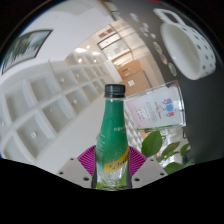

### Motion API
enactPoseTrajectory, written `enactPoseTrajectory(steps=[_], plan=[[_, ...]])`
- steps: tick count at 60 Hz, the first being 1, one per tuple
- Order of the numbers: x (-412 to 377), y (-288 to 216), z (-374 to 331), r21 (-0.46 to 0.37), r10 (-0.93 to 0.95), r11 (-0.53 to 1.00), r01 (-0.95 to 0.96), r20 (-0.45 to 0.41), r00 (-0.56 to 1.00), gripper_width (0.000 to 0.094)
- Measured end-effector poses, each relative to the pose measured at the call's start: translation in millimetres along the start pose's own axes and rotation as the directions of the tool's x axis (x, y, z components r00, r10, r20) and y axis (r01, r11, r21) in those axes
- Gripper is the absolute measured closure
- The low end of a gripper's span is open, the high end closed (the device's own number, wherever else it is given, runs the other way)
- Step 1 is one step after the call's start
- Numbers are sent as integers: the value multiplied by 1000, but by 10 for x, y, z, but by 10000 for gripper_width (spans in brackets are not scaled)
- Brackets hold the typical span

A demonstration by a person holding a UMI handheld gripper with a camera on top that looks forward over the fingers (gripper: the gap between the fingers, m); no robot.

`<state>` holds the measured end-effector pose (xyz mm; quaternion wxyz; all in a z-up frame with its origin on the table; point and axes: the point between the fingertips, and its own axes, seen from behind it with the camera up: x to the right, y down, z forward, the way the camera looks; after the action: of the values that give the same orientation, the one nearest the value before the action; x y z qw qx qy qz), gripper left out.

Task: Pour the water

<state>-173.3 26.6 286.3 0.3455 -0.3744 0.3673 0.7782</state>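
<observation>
A green plastic bottle [114, 135] with a black cap [115, 91] and a yellow label stands upright between my fingers. My gripper [112, 166] is shut on its lower part, with the magenta pads [90, 160] pressing against both sides. The bottom of the bottle is clear and sits low between the fingers. A white mug [182, 40] with a handle is well beyond the bottle, up and to the right.
A white card or box with coloured print [158, 108] stands just right of the bottle, with green leaves [162, 148] below it. White shelving with square compartments [50, 95] fills the left. A framed picture [28, 48] hangs above the shelving.
</observation>
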Motion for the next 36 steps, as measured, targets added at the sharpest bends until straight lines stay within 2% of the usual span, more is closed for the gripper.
enactPoseTrajectory(steps=[6,11,22,29,36], plan=[[142,-337,-218,68,183,981,-184,22,983,538],[295,-544,-275,106,233,967,-234,18,972,539],[264,-514,-334,87,252,964,-252,10,968,538],[80,-405,-221,36,172,985,-172,-2,985,537],[-481,-234,-192,-37,-96,995,96,14,995,537]])
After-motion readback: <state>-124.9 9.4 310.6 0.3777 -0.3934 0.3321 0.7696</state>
